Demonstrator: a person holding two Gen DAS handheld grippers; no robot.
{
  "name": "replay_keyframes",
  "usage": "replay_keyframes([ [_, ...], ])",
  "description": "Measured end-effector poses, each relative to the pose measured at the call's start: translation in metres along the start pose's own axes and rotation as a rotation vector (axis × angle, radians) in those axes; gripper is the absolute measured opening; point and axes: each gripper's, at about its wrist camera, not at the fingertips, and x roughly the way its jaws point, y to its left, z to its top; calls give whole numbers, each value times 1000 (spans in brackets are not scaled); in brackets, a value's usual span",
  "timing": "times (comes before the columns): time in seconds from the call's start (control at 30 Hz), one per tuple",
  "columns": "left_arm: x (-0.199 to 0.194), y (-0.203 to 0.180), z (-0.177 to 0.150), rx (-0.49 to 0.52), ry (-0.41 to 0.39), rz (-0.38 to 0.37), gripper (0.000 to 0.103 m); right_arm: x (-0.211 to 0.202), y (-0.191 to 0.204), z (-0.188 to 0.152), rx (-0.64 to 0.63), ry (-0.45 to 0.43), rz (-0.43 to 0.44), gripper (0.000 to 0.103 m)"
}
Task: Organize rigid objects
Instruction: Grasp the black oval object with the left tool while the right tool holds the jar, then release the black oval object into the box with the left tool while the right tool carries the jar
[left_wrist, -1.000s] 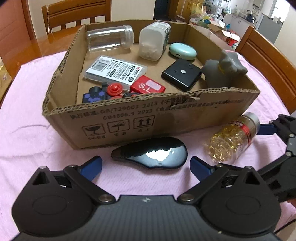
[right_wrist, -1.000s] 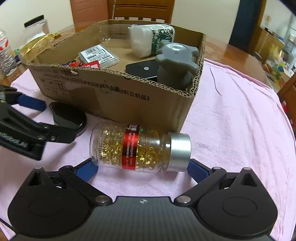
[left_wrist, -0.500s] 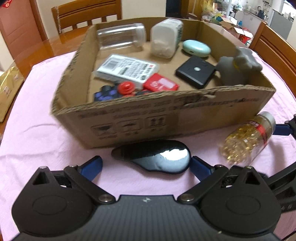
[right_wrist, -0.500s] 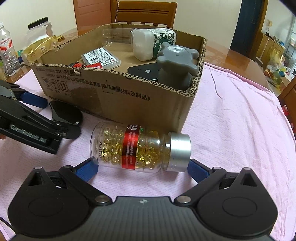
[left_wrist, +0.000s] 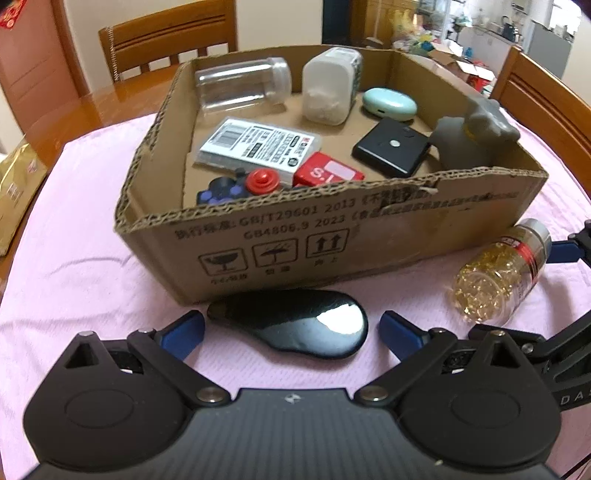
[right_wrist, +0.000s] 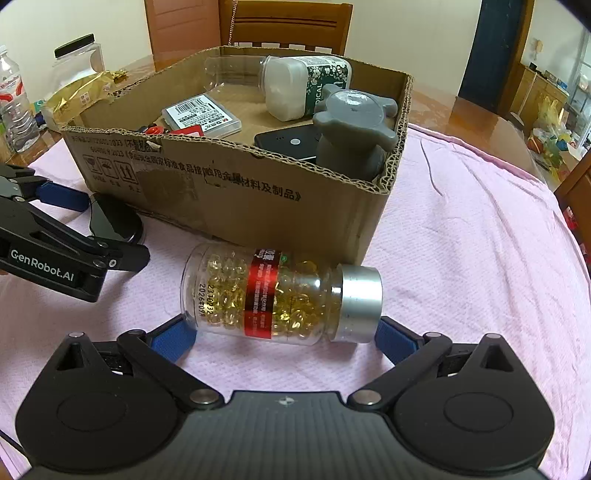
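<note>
A glossy black oval mouse (left_wrist: 291, 320) lies on the pink cloth at the twelve o'clock of the left gripper (left_wrist: 291, 332), whose jaws are spread beside it. A clear capsule bottle with silver cap (right_wrist: 280, 293) lies between the spread jaws of the right gripper (right_wrist: 284, 336). Each should be pinched centrally, then lifted over the cardboard box (left_wrist: 332, 236) wall.

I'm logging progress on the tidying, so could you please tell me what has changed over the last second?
Little has changed. The left hand-held gripper has risen slightly, seeing deeper into the cardboard box, and stays open around the black glossy case. The right hand-held gripper remains open around the capsule bottle, which still lies on the pink cloth. Nothing was grasped or released.
</note>
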Motion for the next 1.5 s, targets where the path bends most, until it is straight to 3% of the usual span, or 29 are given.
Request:
replay_keyframes([
  [0.23,1,4,0,63,-18,-42,99,2,1,4,11,21,-4,103],
  [0.33,0,4,1,53,-14,-41,90,1,3,7,33,29,-5,103],
  [0.57,-2,5,3,51,-6,-39,89,-4,10,16,74,-8,-38,103],
  [0.9,-12,15,4,53,24,-42,89,-3,11,26,139,49,-74,96],
  [1.2,-55,25,12,100,43,-60,89,-38,13,34,54,65,68,96],
  [1.5,-102,36,45,119,-24,-45,89,-93,13,74,-76,-44,130,96],
])
